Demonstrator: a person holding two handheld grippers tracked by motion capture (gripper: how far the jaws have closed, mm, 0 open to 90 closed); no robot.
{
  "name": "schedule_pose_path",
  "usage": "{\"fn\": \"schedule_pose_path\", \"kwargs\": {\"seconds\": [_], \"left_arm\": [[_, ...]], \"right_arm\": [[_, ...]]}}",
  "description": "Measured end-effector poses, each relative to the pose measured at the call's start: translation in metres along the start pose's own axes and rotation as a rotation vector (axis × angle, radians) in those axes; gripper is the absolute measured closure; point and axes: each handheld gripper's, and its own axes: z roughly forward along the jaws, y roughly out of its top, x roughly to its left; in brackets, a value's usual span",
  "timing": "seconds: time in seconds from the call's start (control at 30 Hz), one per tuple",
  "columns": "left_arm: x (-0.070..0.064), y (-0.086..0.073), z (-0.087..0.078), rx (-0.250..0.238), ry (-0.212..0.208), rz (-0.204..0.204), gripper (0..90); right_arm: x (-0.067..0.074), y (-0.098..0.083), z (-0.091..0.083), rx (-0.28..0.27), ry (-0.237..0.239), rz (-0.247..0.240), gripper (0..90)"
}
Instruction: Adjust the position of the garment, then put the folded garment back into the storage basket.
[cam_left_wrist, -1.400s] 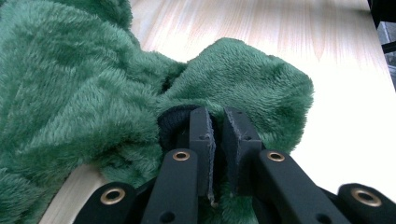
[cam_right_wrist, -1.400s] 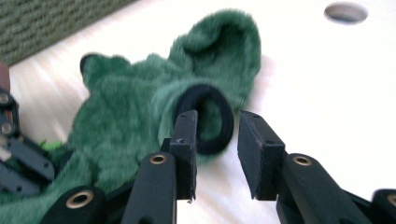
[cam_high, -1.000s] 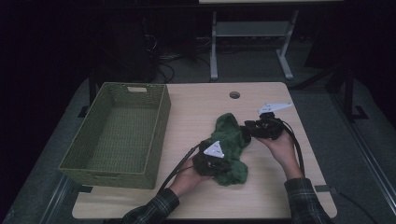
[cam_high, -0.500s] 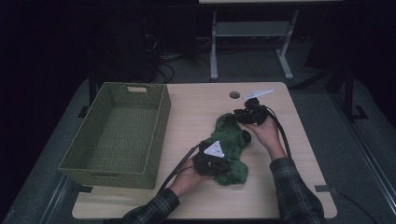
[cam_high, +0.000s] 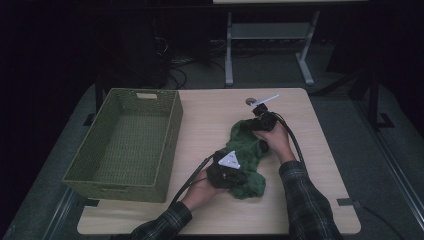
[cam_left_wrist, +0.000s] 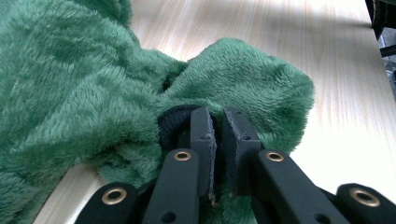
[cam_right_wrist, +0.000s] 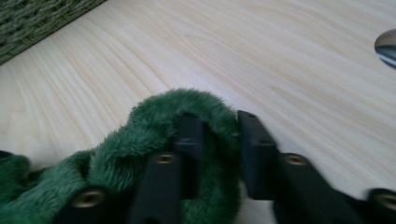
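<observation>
right hand-held gripper (cam_right_wrist: 219, 154) shifted to the cloth's (cam_high: 245, 150) far edge, jaws just closing on it (left hand-held gripper (cam_left_wrist: 218, 140) clamped on the near edge); ready for folding.

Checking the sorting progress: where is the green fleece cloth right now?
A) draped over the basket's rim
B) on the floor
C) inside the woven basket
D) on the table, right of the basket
D: the green fleece cloth lies on the table, apart from the woven basket.
</observation>
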Motion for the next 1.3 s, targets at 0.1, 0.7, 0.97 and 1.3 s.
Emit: {"fn": "schedule_pose_path", "kwargs": {"seconds": [0.1, 0.7, 0.97, 1.3], "left_arm": [[0.000, 0.000, 0.000, -0.001, 0.000, -0.001, 82.5], [-0.001, -0.001, 0.000, -0.003, 0.009, -0.001, 82.5], [-0.001, 0.000, -0.002, -0.020, 0.018, 0.003, 78.8], [-0.001, 0.015, -0.050, -0.131, 0.088, -0.011, 56.4]], "right_arm": [[0.002, 0.001, -0.004, -0.021, 0.012, 0.016, 85.9], [0.045, -0.002, -0.097, -0.176, 0.044, -0.117, 86.8], [0.071, -0.015, -0.126, -0.233, 0.053, -0.162, 86.8], [0.087, -0.034, -0.133, -0.251, 0.074, -0.169, 86.8]]}}
